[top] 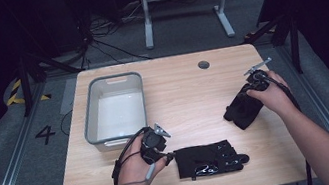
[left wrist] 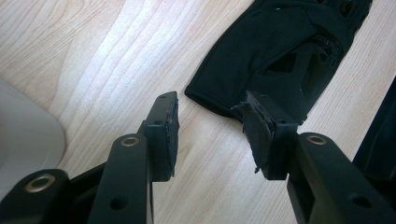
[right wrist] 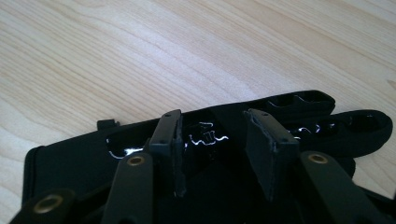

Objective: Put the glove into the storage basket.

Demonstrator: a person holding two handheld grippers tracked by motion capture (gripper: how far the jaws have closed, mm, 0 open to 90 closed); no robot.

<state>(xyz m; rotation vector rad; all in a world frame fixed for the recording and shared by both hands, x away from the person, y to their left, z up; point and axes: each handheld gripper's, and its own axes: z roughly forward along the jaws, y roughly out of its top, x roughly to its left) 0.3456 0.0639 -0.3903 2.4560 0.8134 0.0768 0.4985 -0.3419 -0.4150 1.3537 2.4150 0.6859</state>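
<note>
In the high view, the left gripper [top: 167, 159] sits at the cuff of a black glove [top: 209, 158] lying flat near the wooden table's [top: 183, 94] front edge. The right gripper [top: 241, 105] rests on a second black glove [top: 242, 109] at the right. A grey plastic bin [top: 113, 108] stands to the left.

In the left gripper view, the jaws stand apart, the cuff [left wrist: 212, 100] just beside the right pad.

In the right gripper view, the jaws are spread over the second glove [right wrist: 210, 140], holding nothing.
</note>
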